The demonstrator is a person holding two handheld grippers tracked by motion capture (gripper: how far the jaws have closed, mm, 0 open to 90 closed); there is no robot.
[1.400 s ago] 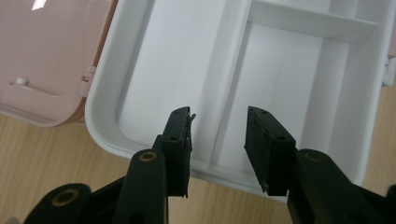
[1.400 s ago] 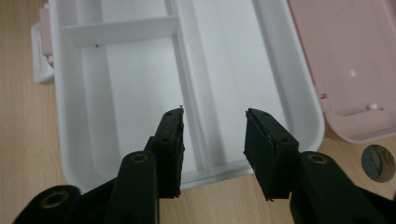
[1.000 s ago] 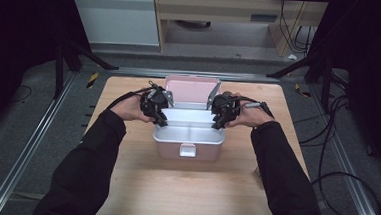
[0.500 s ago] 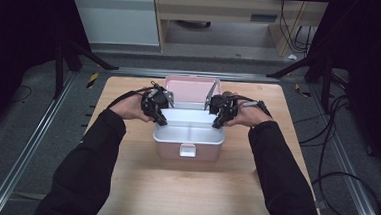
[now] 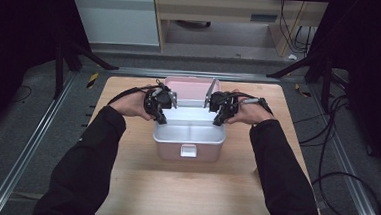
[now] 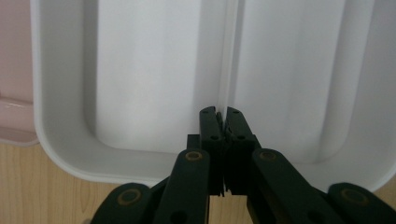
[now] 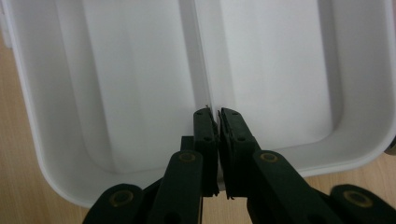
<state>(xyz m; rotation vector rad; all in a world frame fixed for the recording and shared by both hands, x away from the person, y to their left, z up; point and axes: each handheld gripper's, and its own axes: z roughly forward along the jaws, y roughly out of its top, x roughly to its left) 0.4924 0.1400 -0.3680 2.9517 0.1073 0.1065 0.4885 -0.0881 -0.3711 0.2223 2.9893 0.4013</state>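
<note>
Grippers pinch a white divided tray (image 5: 189, 132) sitting in a pink box (image 5: 188, 150) near the table's (image 5: 183, 192) far edge. Left gripper (image 6: 219, 112) and right gripper (image 7: 214, 112) have just closed on its centre divider (image 6: 226, 70). Uneven lifting could probably tilt or drop the tray. The box's inside stays hidden beneath.

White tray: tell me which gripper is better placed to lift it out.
Neither alone. The left gripper and right gripper have each just closed on the white tray's divider at opposite ends, so a level lift likely needs both.
</note>
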